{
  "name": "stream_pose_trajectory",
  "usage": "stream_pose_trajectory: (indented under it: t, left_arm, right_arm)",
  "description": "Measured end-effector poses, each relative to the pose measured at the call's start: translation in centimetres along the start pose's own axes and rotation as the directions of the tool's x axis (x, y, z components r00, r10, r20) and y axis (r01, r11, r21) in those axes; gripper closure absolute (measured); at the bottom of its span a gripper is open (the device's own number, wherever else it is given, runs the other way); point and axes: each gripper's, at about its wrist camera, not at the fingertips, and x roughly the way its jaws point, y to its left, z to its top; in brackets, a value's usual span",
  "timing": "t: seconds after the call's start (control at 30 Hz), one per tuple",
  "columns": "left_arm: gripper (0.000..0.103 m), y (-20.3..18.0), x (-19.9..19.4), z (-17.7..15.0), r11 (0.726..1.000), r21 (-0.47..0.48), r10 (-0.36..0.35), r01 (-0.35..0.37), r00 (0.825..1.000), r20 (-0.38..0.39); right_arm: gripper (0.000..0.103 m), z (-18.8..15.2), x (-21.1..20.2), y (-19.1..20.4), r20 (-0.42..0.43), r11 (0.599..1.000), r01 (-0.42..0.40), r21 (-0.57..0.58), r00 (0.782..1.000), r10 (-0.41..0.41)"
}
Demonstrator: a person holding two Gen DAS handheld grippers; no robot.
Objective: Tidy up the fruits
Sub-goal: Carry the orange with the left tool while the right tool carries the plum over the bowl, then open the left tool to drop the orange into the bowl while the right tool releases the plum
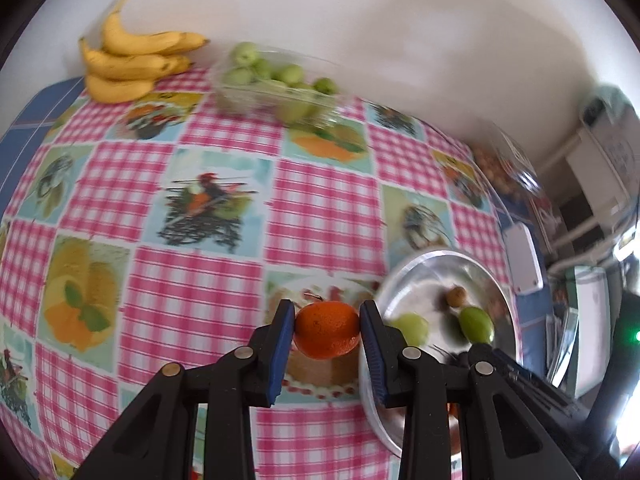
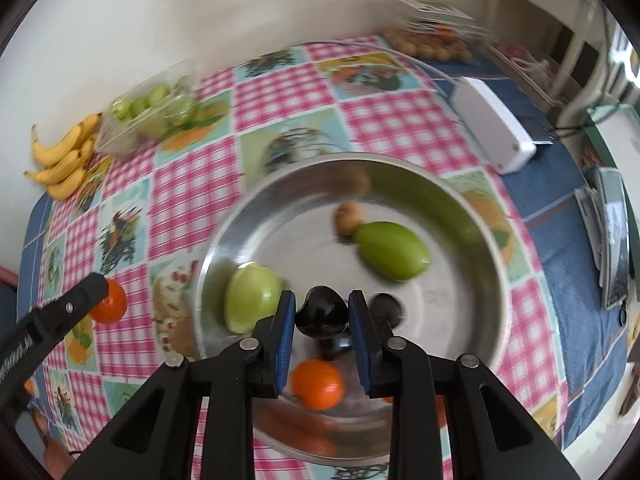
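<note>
the left gripper [image 1: 327, 330] is clamping an orange [image 1: 327, 330] between its blue pads [image 1: 282, 350], holding it over the checked cloth [image 1: 192, 216] just left of the steel bowl [image 1: 404, 276]. in the right wrist view the same orange [image 2: 110, 304] is showing at the left gripper's tip [image 2: 94, 288], beside the bowl's rim [image 2: 216, 248].

the right gripper [image 2: 322, 314] is gripping a dark plum [image 2: 322, 314], its jaws closed on the fruit over the bowl. lying in the bowl are two green fruits [image 2: 252, 296] [image 2: 394, 250], a small brown fruit [image 2: 349, 216] touching the far green one, a second dark fruit [image 2: 386, 308] and another orange [image 2: 318, 384] under the gripper.

at the back of the table, by the wall, bananas [image 1: 128, 60] are lying next to a clear tub [image 1: 276, 88] of small green fruits. a white box [image 2: 494, 132] is sitting on the blue cloth [image 2: 560, 240] to the right of the bowl, and a tray of small brown fruits [image 2: 430, 46] is standing at the far edge, blurred.
</note>
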Motion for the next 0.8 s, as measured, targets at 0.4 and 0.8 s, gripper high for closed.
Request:
stream_pose_trajectory:
  t: [0.4, 0.8]
  left_arm:
    - [0.067, -5.3, 1.3, -2.2, 0.991, 0.131, -0.033, 0.040, 0.998, -0.056]
    - [0.067, -5.4, 3.1, -3.1, 0.990, 0.140, -0.011, 0.025, 0.995, -0.103]
  right_arm:
    - [0.074, 0.2, -1.5, -3.0, 0.022, 0.998, 0.007, 0.055, 1.000, -0.009]
    - [0.074, -0.1, 0.1, -1.9, -0.028, 1.000, -0.012, 0.024, 1.000, 0.013]
